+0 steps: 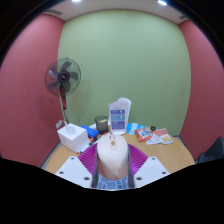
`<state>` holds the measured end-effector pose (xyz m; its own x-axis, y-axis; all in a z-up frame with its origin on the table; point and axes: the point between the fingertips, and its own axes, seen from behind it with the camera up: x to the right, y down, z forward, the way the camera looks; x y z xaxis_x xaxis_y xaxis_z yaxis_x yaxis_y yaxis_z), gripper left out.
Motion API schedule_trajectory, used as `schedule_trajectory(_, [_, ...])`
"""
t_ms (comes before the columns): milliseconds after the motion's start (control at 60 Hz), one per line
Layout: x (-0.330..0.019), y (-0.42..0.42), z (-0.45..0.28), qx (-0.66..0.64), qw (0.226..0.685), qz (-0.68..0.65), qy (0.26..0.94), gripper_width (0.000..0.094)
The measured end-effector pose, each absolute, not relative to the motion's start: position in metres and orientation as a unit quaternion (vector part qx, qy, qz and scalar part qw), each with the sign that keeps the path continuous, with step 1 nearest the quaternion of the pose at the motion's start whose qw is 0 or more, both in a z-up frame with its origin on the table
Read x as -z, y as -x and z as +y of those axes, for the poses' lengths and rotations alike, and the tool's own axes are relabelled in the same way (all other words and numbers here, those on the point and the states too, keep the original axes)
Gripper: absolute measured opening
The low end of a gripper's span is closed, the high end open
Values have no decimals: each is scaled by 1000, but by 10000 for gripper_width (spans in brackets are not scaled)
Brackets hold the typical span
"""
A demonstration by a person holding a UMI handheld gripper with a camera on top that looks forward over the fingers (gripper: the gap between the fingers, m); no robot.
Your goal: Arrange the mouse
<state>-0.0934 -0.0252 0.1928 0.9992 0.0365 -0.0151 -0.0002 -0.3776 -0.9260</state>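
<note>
A beige computer mouse [113, 159] sits between my gripper's [113, 160] two fingers, held above the wooden table [170, 155]. Both purple pads [90, 157] press against its sides, so the gripper is shut on it. The mouse's nose points away from me, toward the things at the back of the table. Its underside and rear end are hidden by the fingers.
A white box [73, 134] stands at the table's left. A white and blue carton [119, 116] stands upright at the back, with small packets [150, 134] to its right. A standing fan [62, 78] is beyond the table on the left.
</note>
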Motion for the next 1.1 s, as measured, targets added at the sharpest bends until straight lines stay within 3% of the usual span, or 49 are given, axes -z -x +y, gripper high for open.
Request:
schedule_trajectory(150, [-74, 87, 9, -18, 470, -4, 882, 395])
schedule_trajectory(233, [-26, 83, 9, -6, 439, -6, 898, 406])
schedule_trajectory(333, [6, 82, 4, -1, 414, -13, 910, 473])
schedule_trajectory(450, [6, 82, 1, 2, 414, -27, 910, 566])
schedule_trajectory(533, [-9, 88, -9, -8, 414, -29, 910, 849])
schedule_trajectory(550, [-15, 88, -11, -9, 415, -29, 909, 861])
schedule_trajectory(583, [-26, 88, -19, -5, 420, -28, 907, 830])
schedule_trajectory(917, [-181, 108, -170, 16, 475, -10, 880, 845])
schedule_trajectory(1100, [-228, 126, -271, 38, 492, -11, 870, 843])
